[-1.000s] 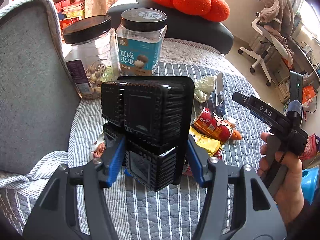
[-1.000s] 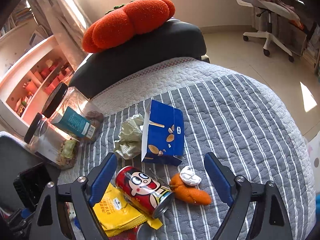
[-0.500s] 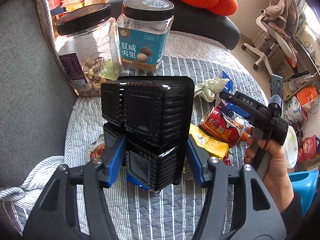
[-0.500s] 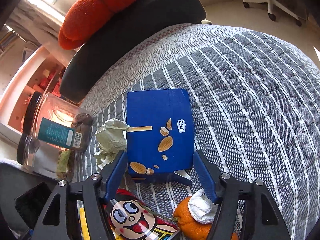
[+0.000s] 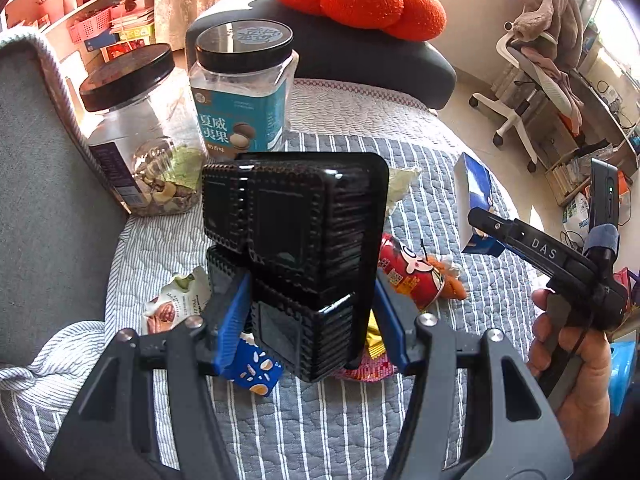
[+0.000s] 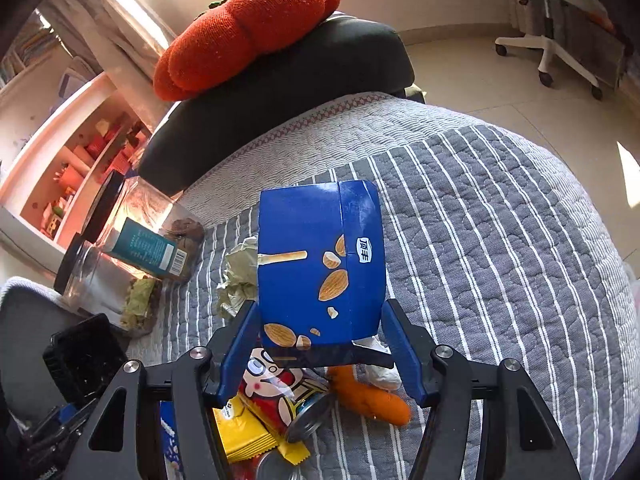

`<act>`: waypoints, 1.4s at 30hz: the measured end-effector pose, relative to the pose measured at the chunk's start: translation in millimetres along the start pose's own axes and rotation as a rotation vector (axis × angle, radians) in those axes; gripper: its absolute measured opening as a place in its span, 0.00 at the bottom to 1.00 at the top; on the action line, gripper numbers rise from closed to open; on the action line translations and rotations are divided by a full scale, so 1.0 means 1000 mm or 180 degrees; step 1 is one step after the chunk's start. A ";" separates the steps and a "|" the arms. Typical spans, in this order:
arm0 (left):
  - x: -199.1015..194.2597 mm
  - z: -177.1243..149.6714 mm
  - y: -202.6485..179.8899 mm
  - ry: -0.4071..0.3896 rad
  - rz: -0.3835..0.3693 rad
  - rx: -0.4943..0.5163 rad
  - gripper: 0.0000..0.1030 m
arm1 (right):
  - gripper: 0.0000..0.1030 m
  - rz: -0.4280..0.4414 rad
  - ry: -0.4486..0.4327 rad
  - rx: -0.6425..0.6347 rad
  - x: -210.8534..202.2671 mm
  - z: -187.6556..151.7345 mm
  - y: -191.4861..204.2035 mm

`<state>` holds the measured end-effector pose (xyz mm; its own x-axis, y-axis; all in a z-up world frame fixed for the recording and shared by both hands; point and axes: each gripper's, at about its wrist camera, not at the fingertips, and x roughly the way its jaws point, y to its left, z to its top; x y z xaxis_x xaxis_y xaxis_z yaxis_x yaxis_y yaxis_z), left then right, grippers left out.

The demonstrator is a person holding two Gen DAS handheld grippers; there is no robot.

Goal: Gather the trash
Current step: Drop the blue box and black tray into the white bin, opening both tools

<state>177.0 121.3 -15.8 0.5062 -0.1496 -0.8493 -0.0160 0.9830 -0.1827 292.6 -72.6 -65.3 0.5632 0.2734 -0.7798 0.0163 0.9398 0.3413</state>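
Left gripper (image 5: 308,320) clamps the black plastic tray (image 5: 296,256), raised over the striped bedspread (image 5: 320,420). Right gripper (image 6: 320,344), jaws just closing, pinches the blue snack box (image 6: 320,264) above the litter pile. Step: grasping box. Next: probably lift it clear, carry both to a bin.

Left gripper (image 5: 310,320): angled downward, blue pads clamped on either side of a stack of black plastic trays (image 5: 296,248).
Right gripper (image 6: 320,354): angled downward, jaws just closing, pads against both sides of a blue snack box (image 6: 320,264).
Right hand (image 5: 572,376): wrapped round its handle, right of the trays.
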 end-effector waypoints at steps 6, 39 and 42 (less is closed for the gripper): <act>0.000 0.002 -0.048 -0.0083 -0.0207 0.0201 0.59 | 0.62 -0.0227 -0.0059 0.0013 -0.056 0.001 -0.045; 0.046 -0.029 -0.271 0.0110 -0.0963 0.1433 0.59 | 0.71 -0.1316 -0.0075 0.1343 -0.218 -0.035 -0.317; 0.053 -0.033 -0.299 0.0164 -0.1082 0.1591 0.59 | 0.73 -0.1318 -0.0067 0.1347 -0.228 -0.039 -0.319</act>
<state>180.7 -184.2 -22.6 0.3693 -0.4566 -0.8094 0.5527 0.8081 -0.2037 127.3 -426.7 -16.8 0.4559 -0.1070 -0.8836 0.5640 0.8027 0.1939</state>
